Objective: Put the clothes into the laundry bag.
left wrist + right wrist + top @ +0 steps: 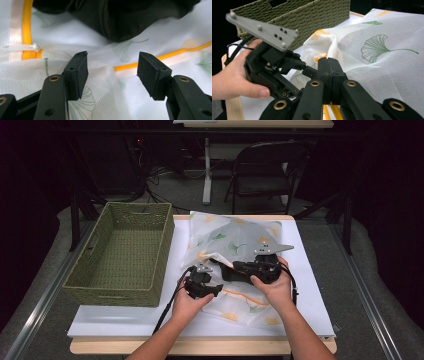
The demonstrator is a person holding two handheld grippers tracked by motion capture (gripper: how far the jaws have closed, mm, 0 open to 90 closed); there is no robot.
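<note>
A white mesh bag (235, 240) printed with green and orange leaves and edged by an orange zipper (27, 27) lies crumpled on the white-covered table (310, 285). Dark cloth (120, 17) shows at the bag's mouth. My right gripper (227, 271) points left, its jaws pressed together (328, 62) on the bag's zipper edge. My left gripper (216, 290) sits close beside it with its jaws wide apart (112, 72) just above the mesh and zipper, holding nothing. From the right gripper view the left gripper (308, 68) and its grey plate are at the left, held in a hand.
A green woven basket (120, 287) stands on the table's left side, right beside the bag (312, 15). Behind the table are a folding chair (265, 165), a table leg and cables on the floor. Bare white cover lies at the front and right.
</note>
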